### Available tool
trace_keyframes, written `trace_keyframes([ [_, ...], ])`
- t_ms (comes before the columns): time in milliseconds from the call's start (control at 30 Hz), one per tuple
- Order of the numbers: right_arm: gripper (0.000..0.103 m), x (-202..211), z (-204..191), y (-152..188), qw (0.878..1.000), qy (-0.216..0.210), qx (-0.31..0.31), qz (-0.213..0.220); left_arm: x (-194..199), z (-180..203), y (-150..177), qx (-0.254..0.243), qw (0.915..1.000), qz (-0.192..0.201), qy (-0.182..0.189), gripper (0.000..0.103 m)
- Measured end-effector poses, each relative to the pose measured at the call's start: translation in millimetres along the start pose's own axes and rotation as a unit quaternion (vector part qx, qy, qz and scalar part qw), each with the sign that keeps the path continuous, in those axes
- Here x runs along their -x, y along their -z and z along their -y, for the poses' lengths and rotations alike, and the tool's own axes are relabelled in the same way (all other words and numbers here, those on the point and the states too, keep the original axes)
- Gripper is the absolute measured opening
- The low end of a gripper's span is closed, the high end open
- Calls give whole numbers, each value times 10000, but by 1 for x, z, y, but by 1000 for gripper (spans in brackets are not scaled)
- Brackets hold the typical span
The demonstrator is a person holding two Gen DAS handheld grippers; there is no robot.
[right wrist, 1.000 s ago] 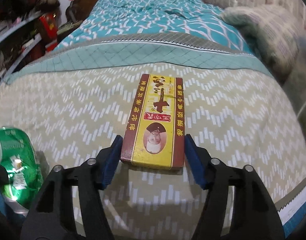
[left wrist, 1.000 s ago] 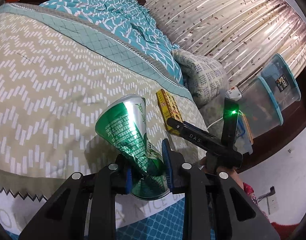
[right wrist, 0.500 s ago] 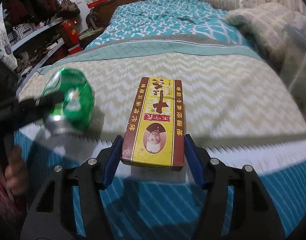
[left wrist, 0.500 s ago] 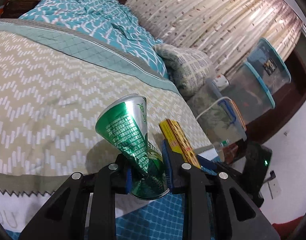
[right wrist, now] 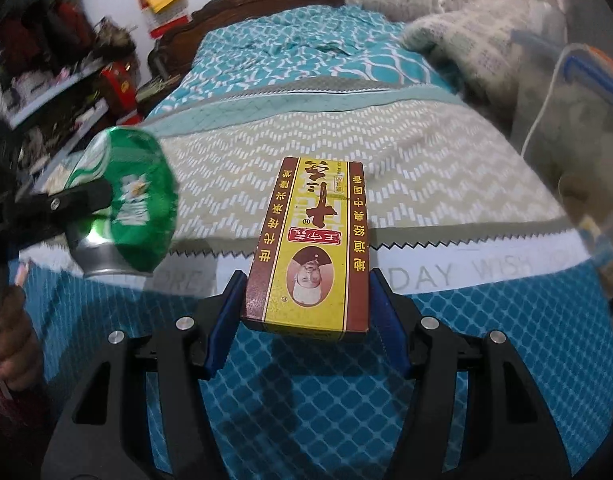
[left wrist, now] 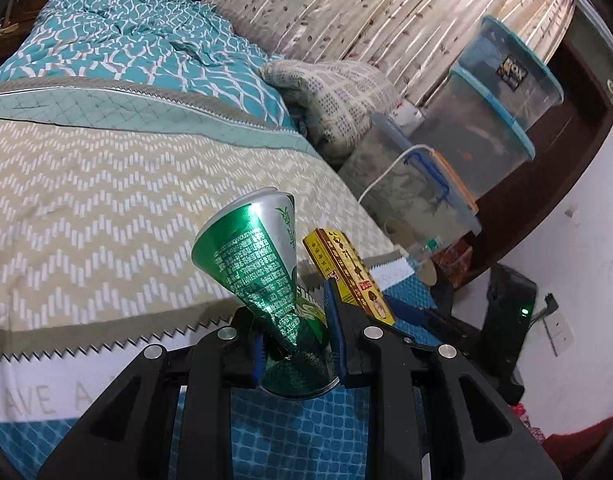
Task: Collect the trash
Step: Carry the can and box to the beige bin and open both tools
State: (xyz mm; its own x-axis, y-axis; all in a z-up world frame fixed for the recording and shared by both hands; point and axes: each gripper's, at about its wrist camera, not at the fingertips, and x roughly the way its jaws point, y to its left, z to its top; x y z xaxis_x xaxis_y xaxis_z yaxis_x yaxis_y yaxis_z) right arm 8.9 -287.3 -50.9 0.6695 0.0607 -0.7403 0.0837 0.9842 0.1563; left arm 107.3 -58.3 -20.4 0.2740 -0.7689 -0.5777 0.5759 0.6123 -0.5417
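My left gripper (left wrist: 296,336) is shut on a crushed green drink can (left wrist: 262,256) and holds it in the air off the foot of the bed. My right gripper (right wrist: 306,304) is shut on a flat yellow and brown carton (right wrist: 310,248) with Chinese print, also held in the air past the bed's edge. The can (right wrist: 134,204) and the left gripper show at the left of the right wrist view. The carton (left wrist: 346,272) shows just right of the can in the left wrist view.
The bed (left wrist: 106,208) has a beige zigzag cover, with a teal quilt (left wrist: 146,52) and a folded blanket (left wrist: 338,100) further back. Stacked plastic storage boxes (left wrist: 478,128) stand right of the bed. Cluttered shelves (right wrist: 46,80) stand to the left.
Both grippers have drawn back from the bed top past its foot edge, each still holding its item. The carton was lifted off the cover.
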Motion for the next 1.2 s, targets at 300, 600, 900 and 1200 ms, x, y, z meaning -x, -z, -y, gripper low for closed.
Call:
trace_keyframes([
  [300,64,2,-3,27,9984,309,444,-179,-31,-6,14,146,9984,-444,-319,23],
  [600,63,-5,-3,32,9985,212,450,-222,-39,-6,11,117,9979,-444,-449,25],
  [900,62,20,41,15,9989,20,-350,320,-50,28,-14,-203,9985,-488,-144,24],
  [1200,62,54,143,17,9864,430,-1360,810,-134,114,-48,-892,9898,-1080,263,24],
])
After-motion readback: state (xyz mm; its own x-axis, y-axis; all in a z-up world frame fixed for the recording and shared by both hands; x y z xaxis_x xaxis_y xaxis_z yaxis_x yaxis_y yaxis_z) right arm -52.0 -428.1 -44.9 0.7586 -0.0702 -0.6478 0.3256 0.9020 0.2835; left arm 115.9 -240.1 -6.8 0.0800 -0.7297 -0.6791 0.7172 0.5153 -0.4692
